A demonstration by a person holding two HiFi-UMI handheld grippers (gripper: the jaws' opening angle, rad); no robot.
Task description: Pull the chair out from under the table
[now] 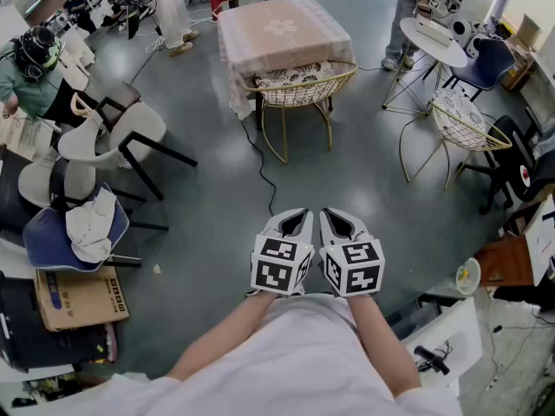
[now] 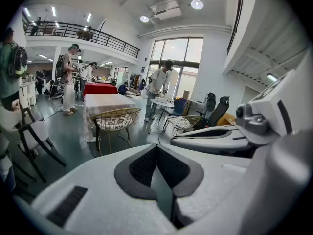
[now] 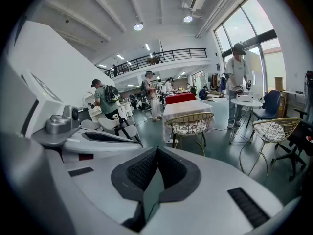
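Claws: your left gripper (image 1: 296, 223) and right gripper (image 1: 339, 224) sit pinched closed, empty | Chair (image 1: 299, 87): tucked against table (image 1: 282, 26), straight ahead, well apart, backrest facing you | Left marginally nearer

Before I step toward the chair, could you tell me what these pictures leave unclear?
- Head view: the cloth over the table hides its legs and how far the chair reaches under.
- Head view: the floor cable is lost at the cloth's hem, so its far end is unknown.
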